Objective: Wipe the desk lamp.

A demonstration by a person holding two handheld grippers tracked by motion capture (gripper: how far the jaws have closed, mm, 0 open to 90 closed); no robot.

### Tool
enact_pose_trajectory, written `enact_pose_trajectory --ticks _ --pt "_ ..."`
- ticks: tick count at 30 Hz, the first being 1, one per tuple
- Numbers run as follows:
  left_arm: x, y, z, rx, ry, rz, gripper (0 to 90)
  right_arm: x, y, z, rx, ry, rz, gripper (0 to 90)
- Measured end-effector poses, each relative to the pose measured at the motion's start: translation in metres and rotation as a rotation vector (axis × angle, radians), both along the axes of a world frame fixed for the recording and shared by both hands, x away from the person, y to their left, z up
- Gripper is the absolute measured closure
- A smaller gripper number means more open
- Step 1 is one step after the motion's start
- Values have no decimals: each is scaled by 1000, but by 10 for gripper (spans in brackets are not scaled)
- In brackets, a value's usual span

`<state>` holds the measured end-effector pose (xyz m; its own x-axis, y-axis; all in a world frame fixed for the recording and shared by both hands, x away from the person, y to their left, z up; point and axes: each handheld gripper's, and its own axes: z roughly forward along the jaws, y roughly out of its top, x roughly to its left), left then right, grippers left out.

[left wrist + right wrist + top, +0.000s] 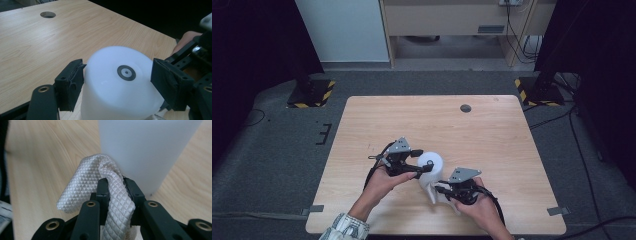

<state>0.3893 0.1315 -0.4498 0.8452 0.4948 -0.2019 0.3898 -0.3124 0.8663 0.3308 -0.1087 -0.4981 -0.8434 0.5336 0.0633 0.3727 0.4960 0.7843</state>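
A white cylindrical container [431, 167] stands upright near the front of the desk [492, 135]. The left gripper [117, 80] straddles its top, fingers [71, 83] apart around it; whether they press it I cannot tell. The right gripper [116, 192], fingers clamped together on a quilted cloth [86, 186], holds it against the container's side. Wiping hard could tip or slide the container if the left hold is loose.

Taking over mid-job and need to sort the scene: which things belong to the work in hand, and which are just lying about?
In the job:
white cylinder container, gripped by left gripper
quilted cloth, pinched in right gripper, against the container's side

Lying about:
floor cables
striped stand bases
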Motion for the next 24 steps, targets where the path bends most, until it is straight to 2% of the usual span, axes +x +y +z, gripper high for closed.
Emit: enact_pose_trajectory --ticks 3,10,13,18,24 --pt "0 0 0 0 0 -2 260 3 -4 -3 -8 6 -18 757" --pt "0 0 0 4 0 -4 260 8 -18 1 5 -1 -67 757" --pt "0 0 1 6 -1 -2 261 8 -21 7 31 -18 -81 757" --pt "0 0 1 7 0 -4 261 2 -22 26 132 -63 -67 757" --pt "0 0 1 8 0 -2 261 -10 -5 34 160 -98 -7 757"
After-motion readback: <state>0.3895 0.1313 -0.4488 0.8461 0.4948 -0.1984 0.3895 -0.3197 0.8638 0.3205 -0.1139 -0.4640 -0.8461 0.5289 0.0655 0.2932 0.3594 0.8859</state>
